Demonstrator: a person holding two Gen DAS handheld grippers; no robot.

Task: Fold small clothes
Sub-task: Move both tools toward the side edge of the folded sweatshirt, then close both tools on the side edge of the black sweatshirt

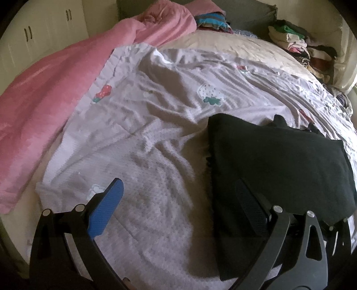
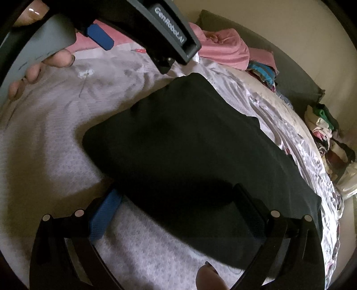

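A black folded garment (image 1: 279, 160) lies on the white bedspread (image 1: 133, 133) at the right of the left wrist view; it fills the middle of the right wrist view (image 2: 189, 145). My left gripper (image 1: 178, 196) is open and empty, its blue left pad (image 1: 107, 207) over the bedspread and its right finger over the garment's near left edge. It also shows at the top left of the right wrist view (image 2: 100, 38). My right gripper (image 2: 176, 205) is open, its fingers straddling the garment's near edge, with the blue left pad (image 2: 104, 212) partly under the cloth.
A pink blanket (image 1: 44, 100) lies along the bed's left side. Stacks of folded clothes (image 1: 299, 42) sit at the far right by the wall, and more clothes (image 1: 212, 21) at the far middle. White cupboard doors (image 1: 33, 33) stand far left.
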